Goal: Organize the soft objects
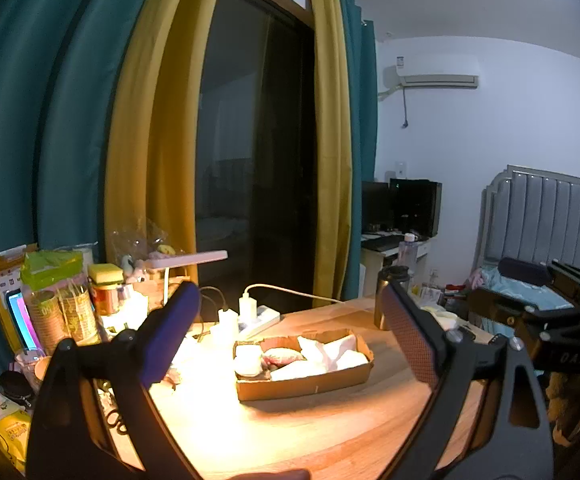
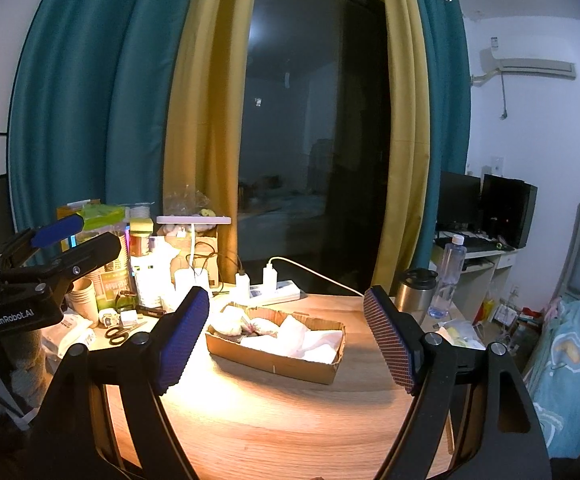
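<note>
I'm in a home bedroom here: padded grey headboard [image 1: 546, 216] and rumpled blue bedding [image 2: 570, 360] off to my right, teal and yellow curtains [image 2: 193, 120] framing a dark window, an air conditioner [image 1: 434, 76] up on the wall, a cluttered wooden desk [image 1: 290, 432] under lamplight.

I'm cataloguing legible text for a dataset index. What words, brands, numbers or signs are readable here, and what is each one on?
"GenRobot.AI": white lettering on the black body of the left gripper, seen from the right wrist view.
"OAS": partial letters on the black body of the right gripper, in the left wrist view; the rest is cut off.
Print on the paper cups, jar label, yellow packet and air conditioner sticker: too small or blurred to read.
</note>
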Available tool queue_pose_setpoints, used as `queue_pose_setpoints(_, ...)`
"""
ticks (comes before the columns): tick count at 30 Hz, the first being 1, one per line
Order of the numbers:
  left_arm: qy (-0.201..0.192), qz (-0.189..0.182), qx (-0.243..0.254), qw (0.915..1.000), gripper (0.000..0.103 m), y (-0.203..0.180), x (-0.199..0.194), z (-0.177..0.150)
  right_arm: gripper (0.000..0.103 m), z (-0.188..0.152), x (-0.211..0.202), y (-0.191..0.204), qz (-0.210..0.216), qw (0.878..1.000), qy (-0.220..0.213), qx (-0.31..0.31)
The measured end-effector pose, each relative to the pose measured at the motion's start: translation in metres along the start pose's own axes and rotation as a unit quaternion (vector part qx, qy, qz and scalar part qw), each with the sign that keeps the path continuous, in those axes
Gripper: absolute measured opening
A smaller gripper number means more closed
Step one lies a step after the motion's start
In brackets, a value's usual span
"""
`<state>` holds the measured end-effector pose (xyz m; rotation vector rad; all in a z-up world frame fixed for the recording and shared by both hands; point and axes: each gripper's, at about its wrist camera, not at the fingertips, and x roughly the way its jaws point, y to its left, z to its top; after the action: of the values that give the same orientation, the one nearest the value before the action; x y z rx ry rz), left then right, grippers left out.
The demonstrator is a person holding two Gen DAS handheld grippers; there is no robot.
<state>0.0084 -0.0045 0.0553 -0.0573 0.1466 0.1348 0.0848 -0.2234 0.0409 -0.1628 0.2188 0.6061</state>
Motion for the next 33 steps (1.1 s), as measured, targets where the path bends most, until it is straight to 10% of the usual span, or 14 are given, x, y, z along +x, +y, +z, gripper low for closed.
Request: queue_pose_setpoints(33, 0.003, -0.007, -0.006, 1.0, 0.093, 0.0027, 0.0008, 0.0011, 0.082, 0.0001, 0.0016, 0.0002, 0.002, 1.0, 0.002, 0.0)
